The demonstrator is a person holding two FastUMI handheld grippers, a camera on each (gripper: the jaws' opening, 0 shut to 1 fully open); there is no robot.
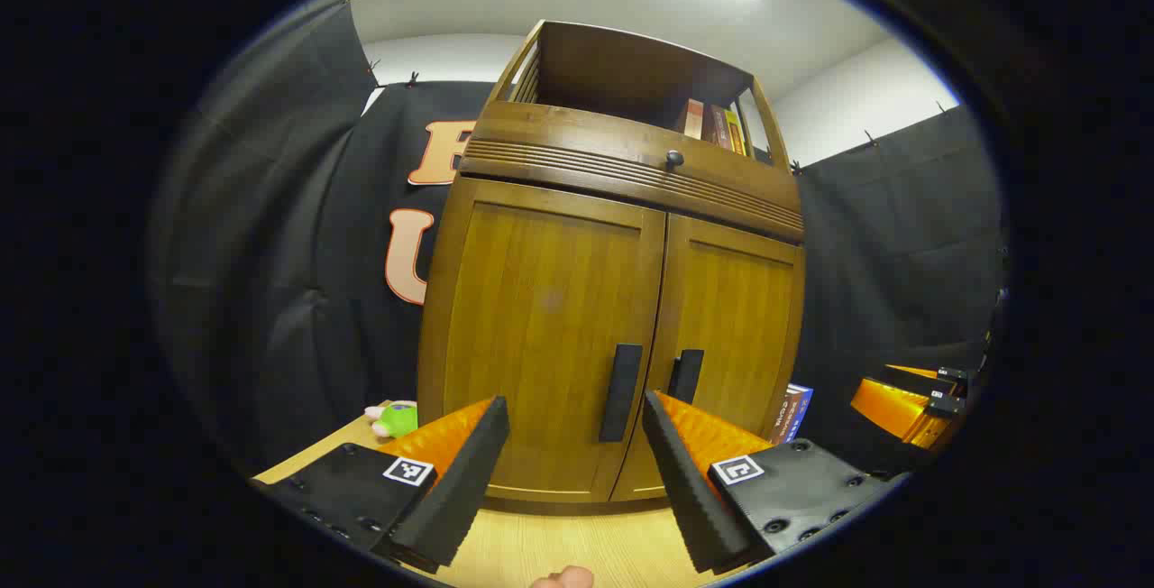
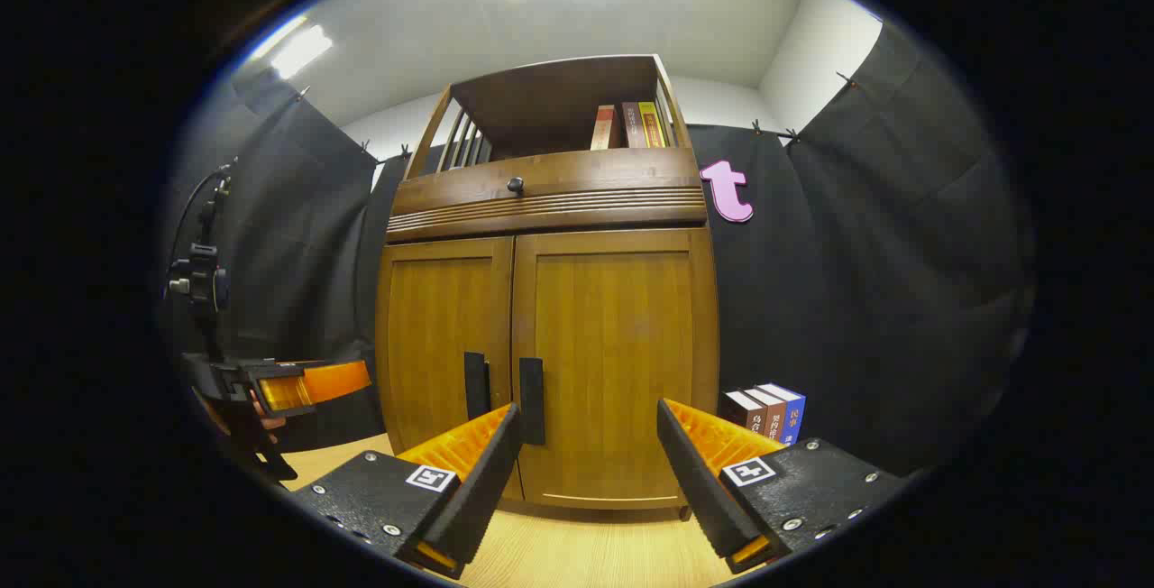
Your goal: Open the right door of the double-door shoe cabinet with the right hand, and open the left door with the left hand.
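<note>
With both doors shut and both grippers, right [image 2: 586, 444] and left [image 1: 572, 439], wide open and empty before the cabinet [image 2: 541, 191], the right should advance to straddle the right handle [image 2: 531, 400] squarely, then close and pull.

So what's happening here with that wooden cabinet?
A person holds a gripper in each hand in front of a wooden shoe cabinet on a table. Both doors, the left door and the right door, are shut. The left gripper and the right gripper are open and hover short of the dark handles, touching nothing. Books stand beside the cabinet.
</note>
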